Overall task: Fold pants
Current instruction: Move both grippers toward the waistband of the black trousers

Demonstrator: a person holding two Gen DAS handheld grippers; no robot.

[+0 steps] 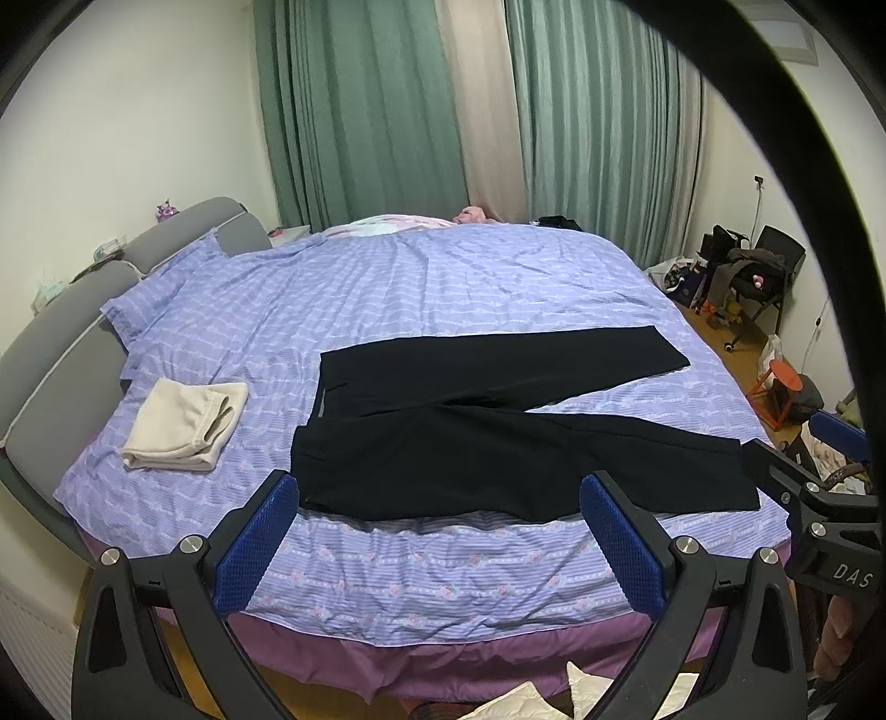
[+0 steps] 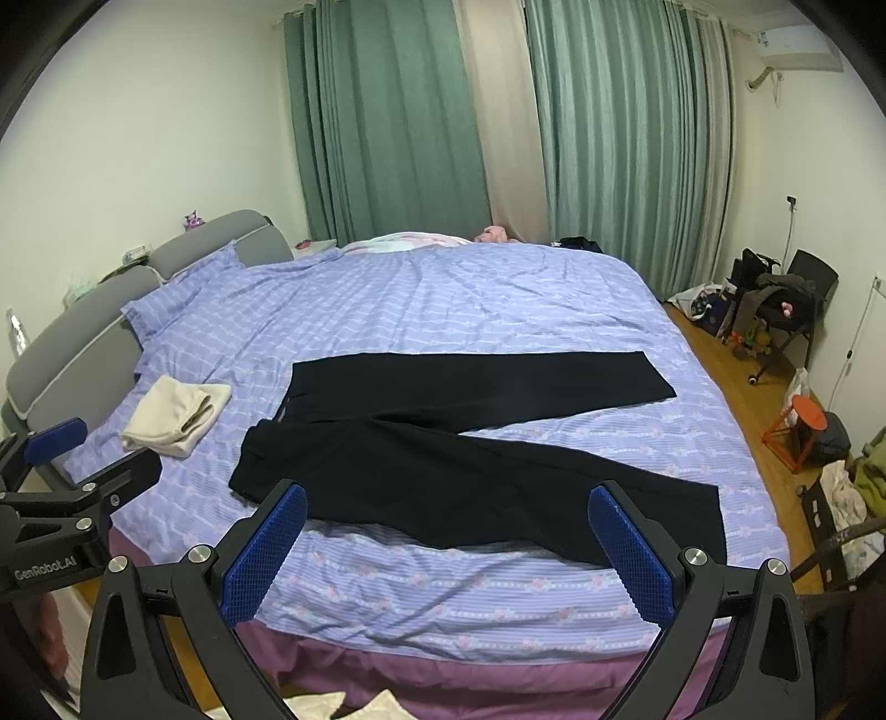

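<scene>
The black fabric pants lie flat and unfolded on the lilac patterned bedsheet, legs spread in a V, just beyond both sets of jaws. The left gripper and right gripper hover at the near bed edge, jaws released wide, grasping nothing. Bare sheet lies between jaws and pants. Beyond the left jaws' left finger sits a folded cream garment. The right view alone shows a wall air conditioner.
</scene>
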